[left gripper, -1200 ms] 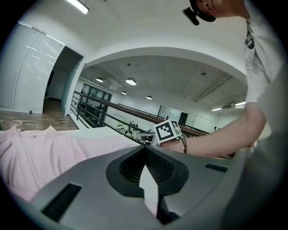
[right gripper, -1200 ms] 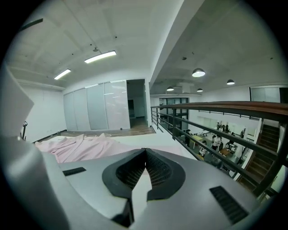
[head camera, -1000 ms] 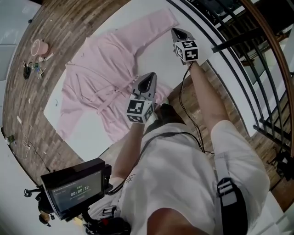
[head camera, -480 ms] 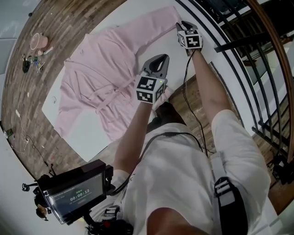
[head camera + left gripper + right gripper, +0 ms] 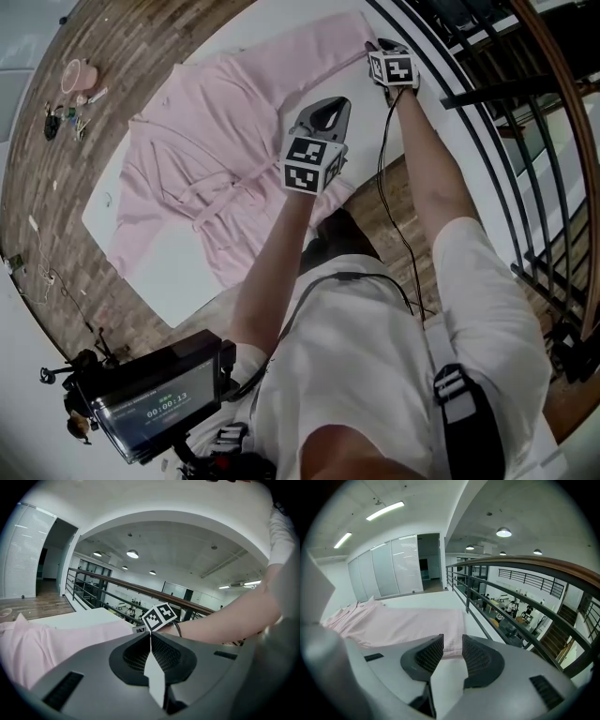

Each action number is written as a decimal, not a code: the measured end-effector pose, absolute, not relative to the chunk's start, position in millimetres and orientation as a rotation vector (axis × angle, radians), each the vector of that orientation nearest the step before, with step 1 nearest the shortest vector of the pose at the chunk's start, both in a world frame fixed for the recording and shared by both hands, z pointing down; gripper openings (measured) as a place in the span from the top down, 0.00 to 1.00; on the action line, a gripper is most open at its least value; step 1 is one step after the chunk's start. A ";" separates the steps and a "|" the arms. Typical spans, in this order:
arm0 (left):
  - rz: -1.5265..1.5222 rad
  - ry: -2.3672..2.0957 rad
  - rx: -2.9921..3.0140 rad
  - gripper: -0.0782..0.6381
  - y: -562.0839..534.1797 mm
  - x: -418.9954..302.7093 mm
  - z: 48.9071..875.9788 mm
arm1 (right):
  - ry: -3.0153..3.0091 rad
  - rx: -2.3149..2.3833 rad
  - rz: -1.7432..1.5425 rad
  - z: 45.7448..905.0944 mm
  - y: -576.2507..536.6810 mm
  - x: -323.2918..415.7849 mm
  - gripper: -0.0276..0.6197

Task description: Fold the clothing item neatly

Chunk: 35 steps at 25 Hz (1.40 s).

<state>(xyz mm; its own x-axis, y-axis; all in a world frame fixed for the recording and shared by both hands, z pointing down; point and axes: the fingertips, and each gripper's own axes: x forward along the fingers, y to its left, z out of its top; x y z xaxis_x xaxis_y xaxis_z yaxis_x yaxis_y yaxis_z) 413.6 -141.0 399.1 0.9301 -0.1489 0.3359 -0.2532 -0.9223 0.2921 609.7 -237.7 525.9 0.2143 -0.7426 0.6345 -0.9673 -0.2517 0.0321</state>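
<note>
Just beyond the right gripper's [image 5: 452, 638] tips lies the sleeve cuff [image 5: 451, 620] of the pink bathrobe [image 5: 202, 159], which is spread flat on the white table [image 5: 164, 277]. Those jaws have just been opening, with nothing gripped between them. The left gripper [image 5: 151, 637] hovers pressed together and empty, with the robe's body to the left of its tips. Folding looks barely started; the next move calls for straddling the cuff and pinching it.

The right gripper [image 5: 383, 47] has moved in on the pink robe [image 5: 202, 178]. It was hanging off to the side of the outstretched sleeve [image 5: 300, 58] and has dropped to sit right at its cuff [image 5: 452, 630]. Its jaws have just been opening. They now stand apart, with the cuff's edge showing in the gap ahead and nothing pinched. The left gripper [image 5: 328, 111] has travelled from over the robe's lower front up its side toward that same sleeve.
</note>
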 end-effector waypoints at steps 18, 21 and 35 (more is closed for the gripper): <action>0.453 -0.383 2.708 0.89 -145.0 403.4 403.5 | -1.530 2.014 0.909 548.8 -243.4 612.3 0.89; 0.451 -0.403 2.700 0.89 -147.7 397.4 405.1 | -1.559 2.020 0.818 539.5 -248.9 605.6 0.89; 0.402 -0.484 2.715 0.89 -149.3 347.5 401.9 | -1.825 1.867 0.319 457.2 -283.4 485.8 0.89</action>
